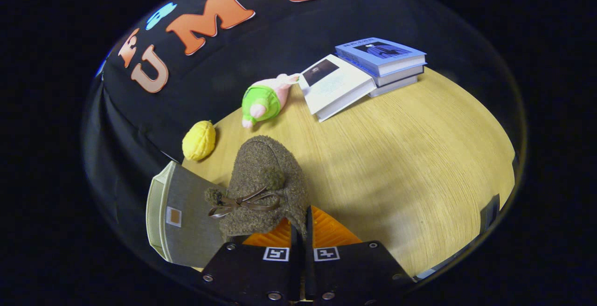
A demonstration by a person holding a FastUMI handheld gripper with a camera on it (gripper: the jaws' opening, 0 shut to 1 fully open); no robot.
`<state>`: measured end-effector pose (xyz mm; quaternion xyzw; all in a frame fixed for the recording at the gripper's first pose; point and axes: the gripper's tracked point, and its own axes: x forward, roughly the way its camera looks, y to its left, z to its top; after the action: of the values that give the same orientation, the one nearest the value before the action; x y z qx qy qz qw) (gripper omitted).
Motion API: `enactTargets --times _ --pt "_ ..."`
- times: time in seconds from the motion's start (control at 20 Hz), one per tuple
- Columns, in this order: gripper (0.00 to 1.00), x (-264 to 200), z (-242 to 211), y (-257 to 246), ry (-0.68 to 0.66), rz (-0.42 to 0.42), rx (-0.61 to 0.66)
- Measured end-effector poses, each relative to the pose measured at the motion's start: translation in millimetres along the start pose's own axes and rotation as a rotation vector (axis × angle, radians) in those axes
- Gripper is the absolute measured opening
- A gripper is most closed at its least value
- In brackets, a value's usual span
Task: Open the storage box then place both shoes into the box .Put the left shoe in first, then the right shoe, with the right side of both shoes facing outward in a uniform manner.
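Shoe: fuzzy olive-brown bouclé slipper, rounded toe pointing away from the claw, thin brown leather bow across the top with a small pom of the same fuzz beside it. It hangs just ahead of the fingers, over the near part of the table and partly over the box.

Box: grey woven-fabric face, pale cream rim, small tan tag on the face. It sits left of the shoe at the table's near-left edge. Can't tell from here whether it's open.

Table: light wood-grain top, curved edge.

Claw: fingers nearly together, only a narrow slit between them. The shoe's heel edge runs down into that slit and both ribbed pads press on it, so it's clamped on the shoe's rear rim.

Other stuff, all well beyond the fingers:
- yellow toy, oval, knobbly knit surface, at the table's far-left edge near the box
- plush, soft, pink body in a green wrap, lying on its side
- books, blue-covered stack, matte covers, flat on the table
- white book, leaning against the stack, touching the plush's end
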<state>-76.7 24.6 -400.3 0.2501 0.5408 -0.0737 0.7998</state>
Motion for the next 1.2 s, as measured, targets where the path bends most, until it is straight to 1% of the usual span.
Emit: enactTargets --times 0.35,0.6,1.05,1.2 --pt "0.05 -33.6 7.4 94.5 -0.009 0.117 -0.087" --pt "0.05 -44.4 8.0 157.6 -0.001 0.189 -0.109" --pt "0.05 -34.6 -15.0 240.8 0.035 0.240 -0.159" --pt "0.05 -24.2 -28.3 259.2 0.077 0.253 -0.166"
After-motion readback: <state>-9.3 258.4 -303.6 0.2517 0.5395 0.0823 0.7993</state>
